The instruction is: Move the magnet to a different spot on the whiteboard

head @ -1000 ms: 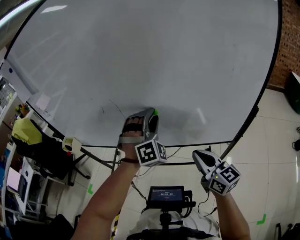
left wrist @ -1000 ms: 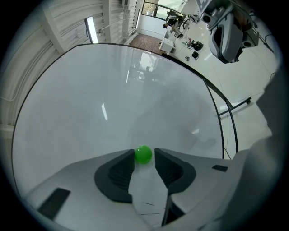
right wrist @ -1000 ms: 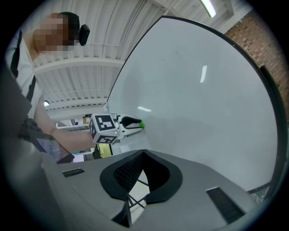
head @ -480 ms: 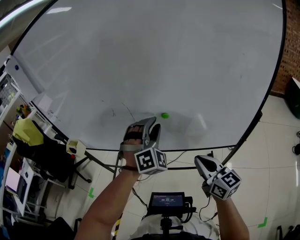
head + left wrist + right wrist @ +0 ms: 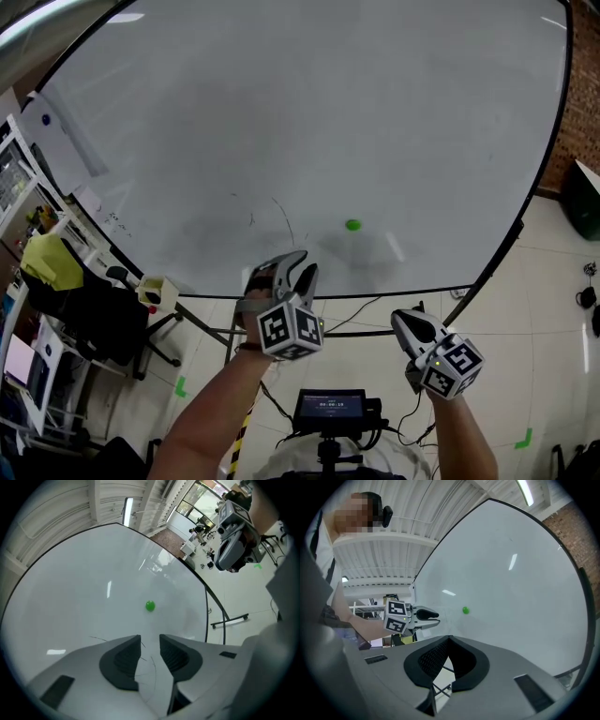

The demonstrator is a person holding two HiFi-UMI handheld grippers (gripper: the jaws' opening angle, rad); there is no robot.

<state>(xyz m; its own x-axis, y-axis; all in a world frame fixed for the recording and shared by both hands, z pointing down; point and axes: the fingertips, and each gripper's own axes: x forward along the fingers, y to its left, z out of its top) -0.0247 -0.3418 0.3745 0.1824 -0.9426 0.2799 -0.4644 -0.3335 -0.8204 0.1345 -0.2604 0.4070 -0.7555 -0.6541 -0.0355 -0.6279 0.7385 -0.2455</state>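
**Left gripper off the board; magnet left behind**

The left gripper point(image 5: 297, 269) has drawn back from the whiteboard point(image 5: 328, 112); a second ago its tips were against the board with the green magnet at them, and now they hang in front of the board's lower edge, well apart from the magnet point(image 5: 352, 225). The magnet sits alone on the lower part of the board, up and to the right of those tips in the head view, and to the right of some thin pen strokes point(image 5: 281, 217). It is also farther from the gripper than it was half a second ago.

In the left gripper view the gripper point(image 5: 150, 641) has its jaws apart with only bare board showing in the gap; they have just been closing a little; the magnet point(image 5: 150, 605) lies beyond the gap, clear of both.

The right gripper point(image 5: 403, 321) hangs low on the right over the floor point(image 5: 553, 281), much where it was in the earlier head views. Its own view shows the gripper point(image 5: 449, 641) with pad tips touching and nothing held; the magnet point(image 5: 465, 610) shows on the board beyond, with the left gripper point(image 5: 433, 617) to its left.

A sheet point(image 5: 61, 136) at the board's left edge shows more fully than before.
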